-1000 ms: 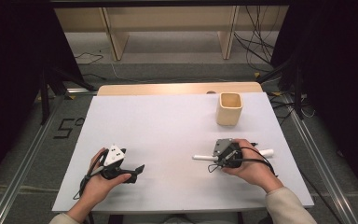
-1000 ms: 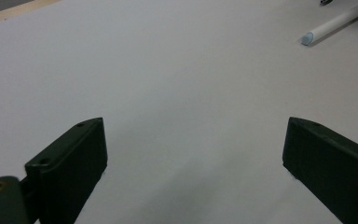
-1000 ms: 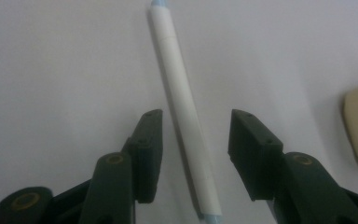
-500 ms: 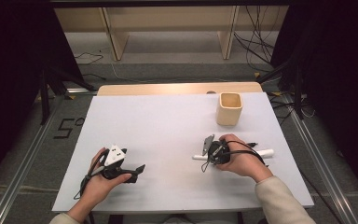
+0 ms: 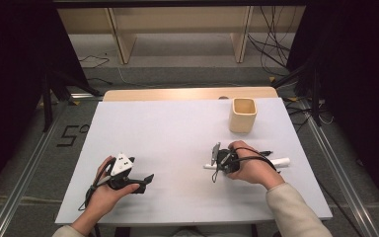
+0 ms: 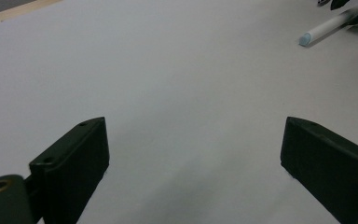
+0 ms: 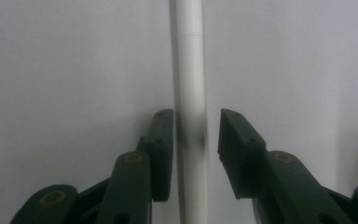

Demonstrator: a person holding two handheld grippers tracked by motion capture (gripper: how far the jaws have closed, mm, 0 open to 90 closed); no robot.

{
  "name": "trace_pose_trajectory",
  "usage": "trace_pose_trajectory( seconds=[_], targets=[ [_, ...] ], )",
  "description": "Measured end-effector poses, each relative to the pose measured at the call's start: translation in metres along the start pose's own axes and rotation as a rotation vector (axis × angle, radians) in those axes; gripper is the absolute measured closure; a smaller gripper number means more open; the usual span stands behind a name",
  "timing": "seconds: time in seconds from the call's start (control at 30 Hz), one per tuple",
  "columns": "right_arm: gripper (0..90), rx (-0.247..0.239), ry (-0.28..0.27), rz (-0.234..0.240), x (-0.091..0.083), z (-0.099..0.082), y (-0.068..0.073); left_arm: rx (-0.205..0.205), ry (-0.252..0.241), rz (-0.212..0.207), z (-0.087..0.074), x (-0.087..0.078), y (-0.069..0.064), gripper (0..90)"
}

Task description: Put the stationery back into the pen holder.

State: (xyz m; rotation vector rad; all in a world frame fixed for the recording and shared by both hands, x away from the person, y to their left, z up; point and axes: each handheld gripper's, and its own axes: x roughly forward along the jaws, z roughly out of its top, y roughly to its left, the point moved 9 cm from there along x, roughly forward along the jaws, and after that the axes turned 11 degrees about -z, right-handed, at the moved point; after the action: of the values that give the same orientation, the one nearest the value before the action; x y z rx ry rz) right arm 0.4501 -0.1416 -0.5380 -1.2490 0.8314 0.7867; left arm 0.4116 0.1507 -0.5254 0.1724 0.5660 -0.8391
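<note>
While right gripper [image 5: 216, 160] straddles pen: jaws narrow, a slight gap at one side.
Pen [image 7: 190, 84]: flat on worktop [image 5: 177, 133], near cup [image 5: 242, 114].
Left gripper [image 5: 145, 178]: jaws wide, nothing between them.

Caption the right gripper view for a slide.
Right gripper straddling a white marker on the white table, jaws not yet closed.

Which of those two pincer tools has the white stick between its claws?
The right gripper: its jaws straddle the white tube. The left gripper gapes over bare table.
</note>
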Motion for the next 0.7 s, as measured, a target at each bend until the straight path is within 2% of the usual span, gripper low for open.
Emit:
trace_pose_trajectory(
  seconds=[0.17,0.23,0.33,0.7],
  targets=[
    [68.1,-0.031,0.025,0.002,0.0011,-0.001,-0.0008,0.0,-0.001,-0.001,0.0001,0.0003,0.0002,7.7],
    [68.3,-0.024,0.026,-0.002,0.0016,-0.0008,-0.0001,0.0,-0.001,-0.002,0.0002,0.0002,0.0001,7.8],
    [69.6,-0.048,0.027,0.007,0.0023,0.0001,0.0002,-0.001,-0.001,-0.002,0.0002,0.0002,0.0,7.8],
    [71.1,-0.064,0.039,0.01,0.0043,0.001,0.0005,-0.001,-0.003,-0.002,0.0005,0.0003,-0.0001,8.1]
  ],
)
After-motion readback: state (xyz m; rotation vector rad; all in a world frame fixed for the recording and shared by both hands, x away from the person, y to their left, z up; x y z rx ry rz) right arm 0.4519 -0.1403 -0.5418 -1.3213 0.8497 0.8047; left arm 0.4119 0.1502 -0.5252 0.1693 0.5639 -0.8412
